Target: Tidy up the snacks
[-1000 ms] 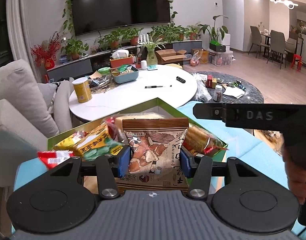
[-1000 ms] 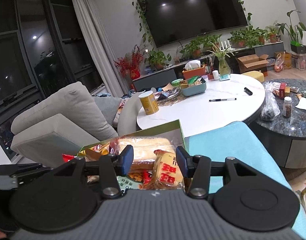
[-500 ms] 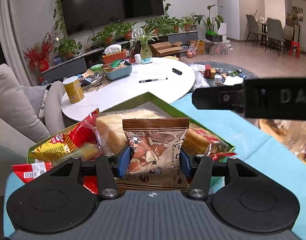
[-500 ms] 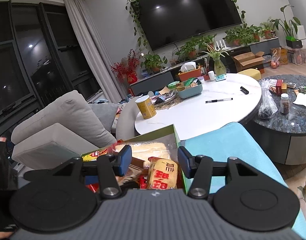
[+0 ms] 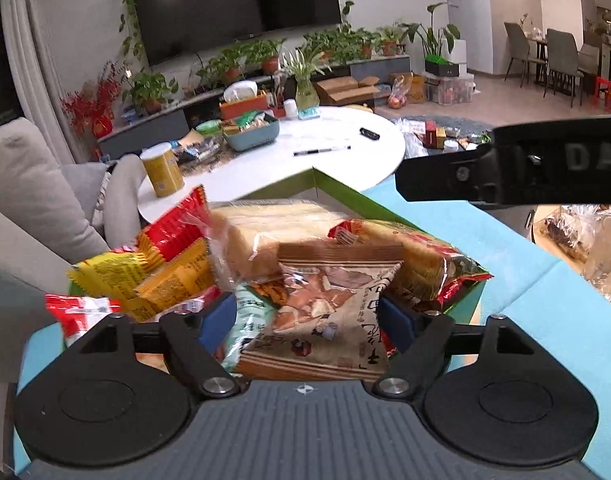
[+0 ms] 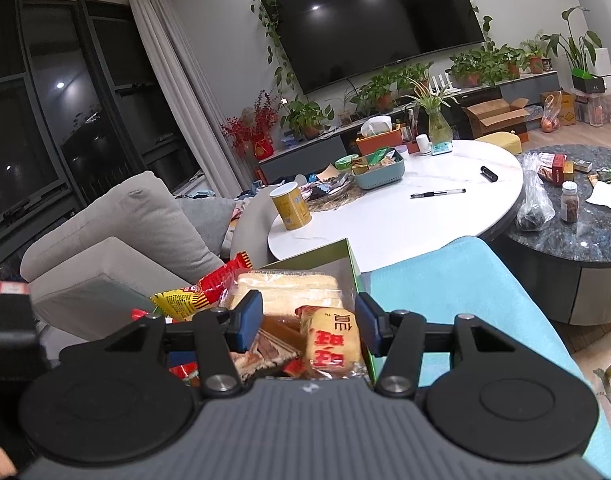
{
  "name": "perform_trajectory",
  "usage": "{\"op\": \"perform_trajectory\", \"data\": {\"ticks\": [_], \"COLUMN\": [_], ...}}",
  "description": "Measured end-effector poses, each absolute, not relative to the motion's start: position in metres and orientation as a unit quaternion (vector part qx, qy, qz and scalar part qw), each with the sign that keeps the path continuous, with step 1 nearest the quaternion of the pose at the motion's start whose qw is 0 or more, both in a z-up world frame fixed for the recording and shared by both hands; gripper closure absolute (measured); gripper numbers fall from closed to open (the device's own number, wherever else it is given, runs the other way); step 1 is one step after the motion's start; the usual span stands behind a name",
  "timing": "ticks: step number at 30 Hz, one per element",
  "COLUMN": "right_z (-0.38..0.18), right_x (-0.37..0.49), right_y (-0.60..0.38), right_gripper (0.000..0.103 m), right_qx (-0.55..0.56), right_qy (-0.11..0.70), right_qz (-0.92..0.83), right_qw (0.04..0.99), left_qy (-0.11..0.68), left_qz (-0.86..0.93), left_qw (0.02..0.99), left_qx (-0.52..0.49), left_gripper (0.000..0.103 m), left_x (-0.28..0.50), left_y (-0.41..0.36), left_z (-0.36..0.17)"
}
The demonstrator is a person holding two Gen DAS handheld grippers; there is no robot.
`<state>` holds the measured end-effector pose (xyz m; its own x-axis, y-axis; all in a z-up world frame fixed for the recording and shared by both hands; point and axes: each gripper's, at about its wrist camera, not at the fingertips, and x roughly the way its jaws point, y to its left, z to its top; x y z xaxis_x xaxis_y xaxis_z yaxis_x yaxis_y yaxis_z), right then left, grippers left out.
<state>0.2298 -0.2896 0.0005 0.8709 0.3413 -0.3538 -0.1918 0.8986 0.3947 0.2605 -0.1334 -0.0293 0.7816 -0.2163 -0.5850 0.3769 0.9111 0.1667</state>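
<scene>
Green box (image 5: 345, 196), open-topped, sits on the turquoise surface, heaped above its rim. Brown illustrated snack packet (image 5: 329, 312) lies tilted on top at the near edge. Wrapped bread loaf (image 5: 265, 228) at the far corner; red and yellow packets (image 5: 165, 256) along the left side.

White round worktop (image 6: 405, 216) beyond: yellow can (image 6: 290, 205) near its left edge, teal basket (image 6: 379, 174) toward the back, black pen (image 6: 437, 193) mid-surface. Dark marble table (image 6: 585, 236) to the right, grey sofa (image 6: 117, 224) left, wall television (image 6: 375, 20) above potted plants (image 6: 385, 88).
</scene>
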Motion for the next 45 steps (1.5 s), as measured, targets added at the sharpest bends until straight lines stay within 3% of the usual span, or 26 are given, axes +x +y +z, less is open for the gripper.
{"op": "perform_trajectory", "data": {"ticks": [4,19,23,45], "right_z": [0.002,0.01,0.015,0.042], "right_x": [0.229,0.205,0.184,0.064], "right_y": [-0.29,-0.274,-0.265,-0.221], "right_gripper": [0.039,0.038,0.038,0.038], "right_qx": [0.178,0.165,0.156,0.079], "right_qy": [0.208,0.21,0.212,0.177], "right_qz": [0.139,0.157,0.164,0.146], "right_qw": [0.952,0.951,0.951,0.97], "left_qy": [0.272,0.226,0.212,0.163], "left_qz": [-0.152,-0.122,-0.116,-0.049], "left_qw": [0.942,0.961,0.966,0.985], "left_qx": [0.128,0.097,0.092,0.025], "left_gripper": [0.02,0.019,0.008,0.0], "left_x": [0.245,0.191,0.172,0.058], "left_y": [-0.119,-0.07,-0.063,-0.017], "left_z": [-0.02,0.006,0.012,0.042]}}
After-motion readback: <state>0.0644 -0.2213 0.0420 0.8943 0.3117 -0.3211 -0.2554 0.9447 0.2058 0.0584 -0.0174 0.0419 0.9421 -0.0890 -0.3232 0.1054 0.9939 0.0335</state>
